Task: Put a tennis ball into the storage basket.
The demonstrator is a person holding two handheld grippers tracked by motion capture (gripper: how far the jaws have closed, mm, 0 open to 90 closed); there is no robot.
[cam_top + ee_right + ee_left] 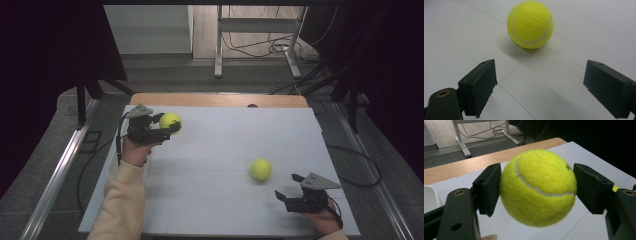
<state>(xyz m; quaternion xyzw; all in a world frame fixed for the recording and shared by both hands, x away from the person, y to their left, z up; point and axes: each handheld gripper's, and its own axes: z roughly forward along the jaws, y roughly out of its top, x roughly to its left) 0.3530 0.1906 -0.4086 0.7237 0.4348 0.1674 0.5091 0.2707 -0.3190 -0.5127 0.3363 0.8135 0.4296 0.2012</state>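
Though its black print is unreadable, left gripper [537, 187] jaws clamp one tennis ball [538, 187] — right gripper [540, 87] jaws gape empty.

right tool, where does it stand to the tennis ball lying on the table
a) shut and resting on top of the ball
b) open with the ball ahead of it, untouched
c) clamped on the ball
b: the right tool has its jaws spread wide, and the tennis ball lies on the table beyond them, touching neither.

bare table [220, 150] between grippers, loose ball [261, 169] midway
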